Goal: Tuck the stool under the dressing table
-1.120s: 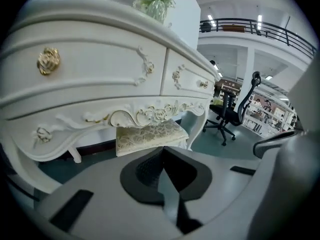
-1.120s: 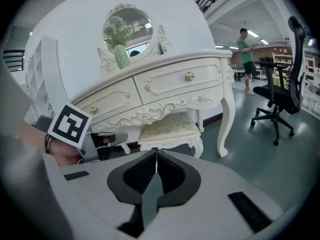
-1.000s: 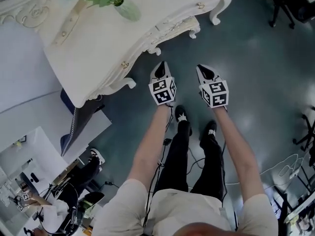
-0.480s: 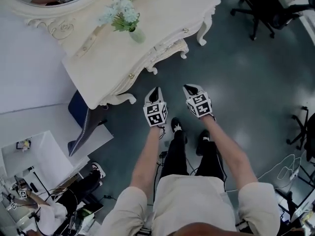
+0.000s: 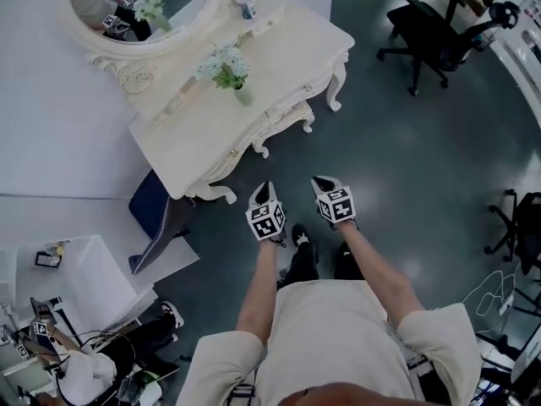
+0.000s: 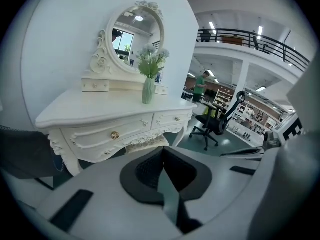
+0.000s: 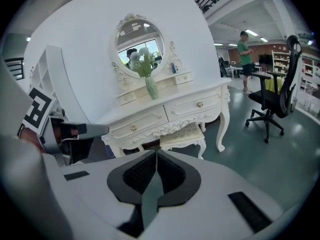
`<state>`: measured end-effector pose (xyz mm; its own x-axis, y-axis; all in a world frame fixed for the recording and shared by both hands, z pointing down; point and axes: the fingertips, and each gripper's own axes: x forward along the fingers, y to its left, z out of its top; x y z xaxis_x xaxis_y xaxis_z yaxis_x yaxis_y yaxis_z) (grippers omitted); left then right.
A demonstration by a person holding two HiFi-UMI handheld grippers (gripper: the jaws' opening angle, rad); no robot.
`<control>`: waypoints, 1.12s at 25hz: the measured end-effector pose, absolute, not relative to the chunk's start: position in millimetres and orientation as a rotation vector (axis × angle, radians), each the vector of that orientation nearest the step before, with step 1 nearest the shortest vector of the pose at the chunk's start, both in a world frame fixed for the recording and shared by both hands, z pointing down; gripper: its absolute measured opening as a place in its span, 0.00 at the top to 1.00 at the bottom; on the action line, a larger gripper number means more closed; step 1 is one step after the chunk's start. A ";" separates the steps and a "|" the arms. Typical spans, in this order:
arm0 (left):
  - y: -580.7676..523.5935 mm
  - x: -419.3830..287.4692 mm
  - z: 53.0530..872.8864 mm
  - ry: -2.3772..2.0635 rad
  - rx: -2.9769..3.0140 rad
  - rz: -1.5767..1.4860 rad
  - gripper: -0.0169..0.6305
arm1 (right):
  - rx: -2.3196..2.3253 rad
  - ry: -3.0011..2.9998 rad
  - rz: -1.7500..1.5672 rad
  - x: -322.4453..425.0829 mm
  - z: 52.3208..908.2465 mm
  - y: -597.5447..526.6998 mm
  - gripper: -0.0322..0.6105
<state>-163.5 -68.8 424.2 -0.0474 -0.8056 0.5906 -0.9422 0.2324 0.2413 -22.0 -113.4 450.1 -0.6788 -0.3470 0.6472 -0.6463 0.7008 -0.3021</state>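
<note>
Both tools hang side by side over the glossy dark grey-green floor [image 5: 406, 167]. The left gripper [image 6: 162, 171] and right gripper [image 7: 155, 171] each have their jaws pressed together on nothing, with black-and-white square markers on their cubes. Just ahead, the cream stool [image 7: 182, 134] sits under the carved white dressing table [image 5: 254, 74], seemingly most of the way in. Further on stand a flower vase [image 5: 228, 70] and an oval mirror [image 5: 139, 7]. To the far right is a black office chair [image 5: 431, 32].
</note>
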 end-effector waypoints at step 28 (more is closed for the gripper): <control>-5.6 -155.6 390.3 -1.823 1.714 0.357 0.95 | 0.815 -2.367 0.747 1.7 401.7 -51.6 0.88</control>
<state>-155.6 -5.6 390.3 0.0182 -0.8073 0.5899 -0.9702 0.1282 0.2054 1.7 -51.6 401.7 -0.6822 -0.3820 0.6234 -0.6707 0.6665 -0.3255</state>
